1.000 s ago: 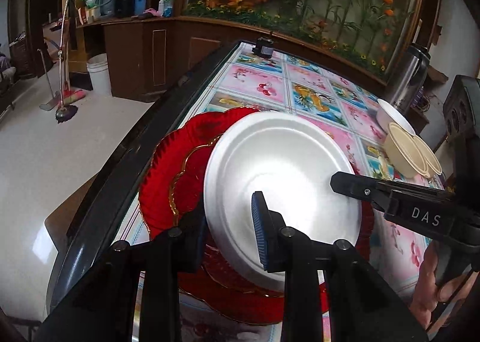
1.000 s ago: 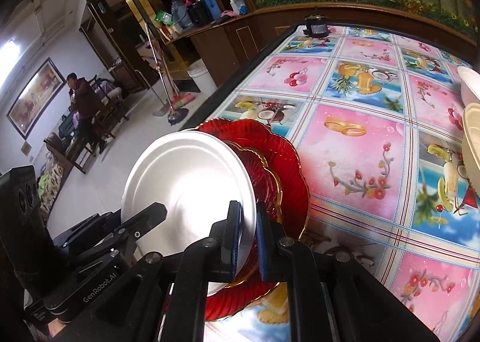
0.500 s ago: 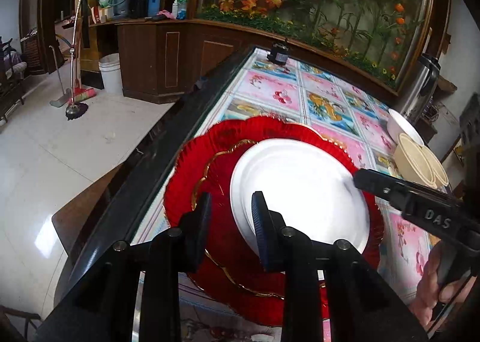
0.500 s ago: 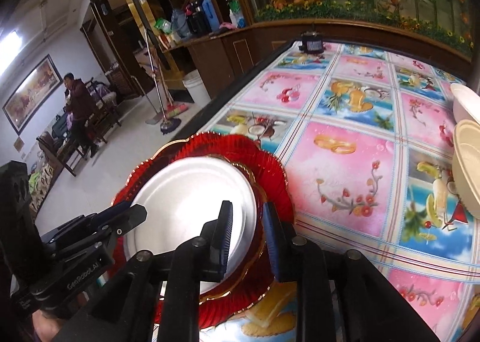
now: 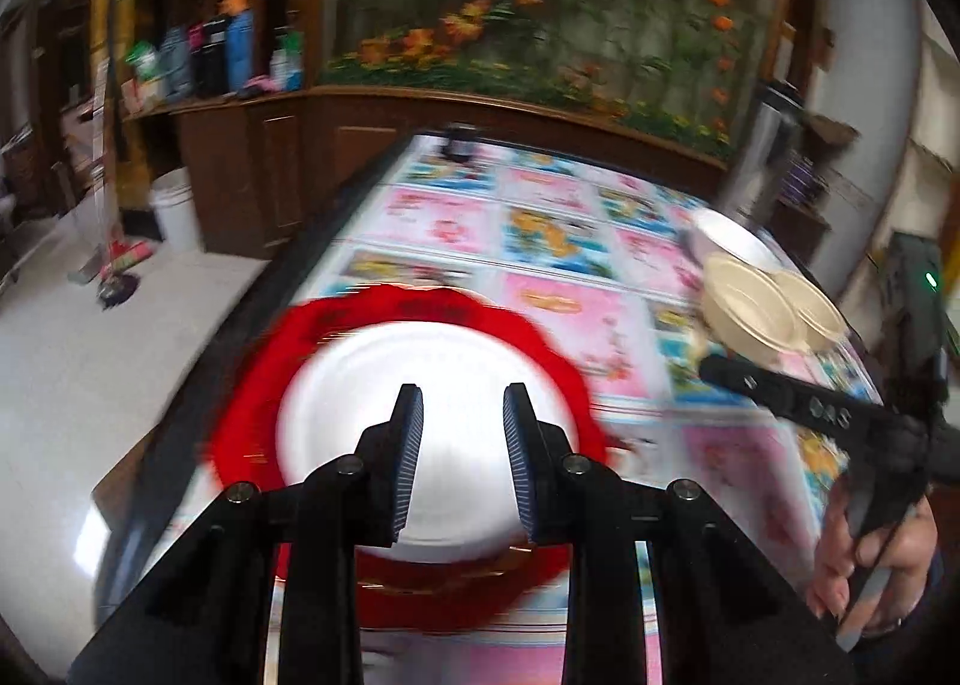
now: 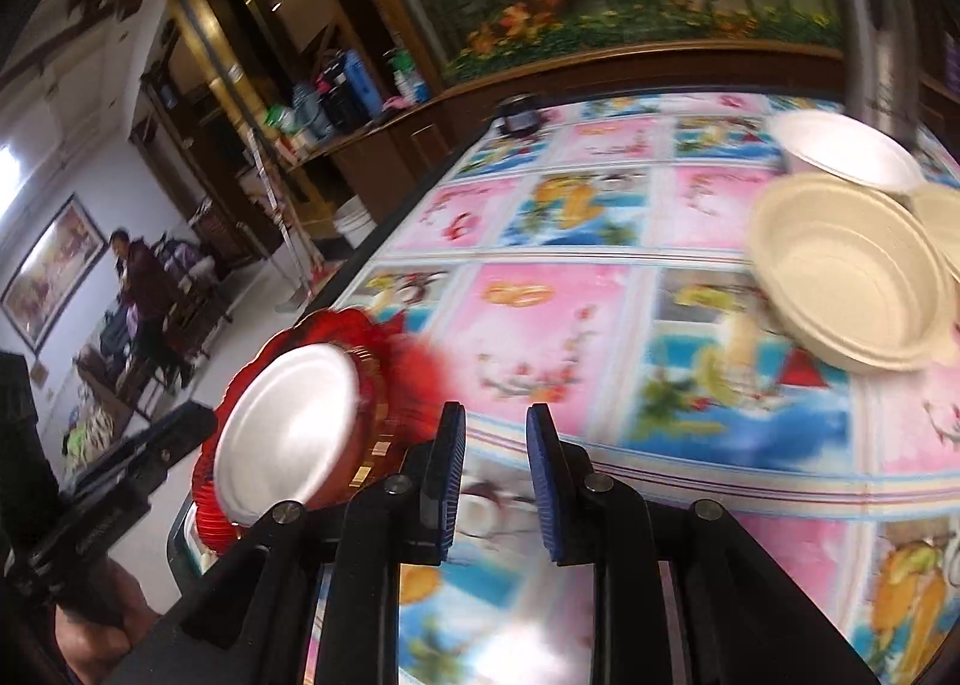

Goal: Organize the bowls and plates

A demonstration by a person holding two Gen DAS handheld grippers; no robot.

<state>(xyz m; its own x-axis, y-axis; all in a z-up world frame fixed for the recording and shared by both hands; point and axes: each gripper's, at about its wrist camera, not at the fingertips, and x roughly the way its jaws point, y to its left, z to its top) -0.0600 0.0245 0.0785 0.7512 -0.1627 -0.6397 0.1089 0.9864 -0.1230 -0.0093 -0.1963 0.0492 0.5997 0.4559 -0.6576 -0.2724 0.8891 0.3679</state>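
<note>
White round foam plate [image 5: 429,427] lies on scalloped red plates [image 5: 336,337]; my left claw [image 5: 462,415] and right claw [image 6: 495,433] hang slightly spread, both pinching nothing.

My left gripper [image 5: 462,415] and right gripper [image 6: 495,433] are black, with ribbed blue pads [image 6: 451,457]. The white plate [image 5: 420,433] lies on red plates [image 5: 258,421] — scalloped, gold-edged. The tablecloth [image 6: 600,313] is a grid of pink and blue squares printed with fruit and flowers. The bowls [image 6: 840,271] are cream; one farther bowl [image 6: 840,150] is white.
</note>
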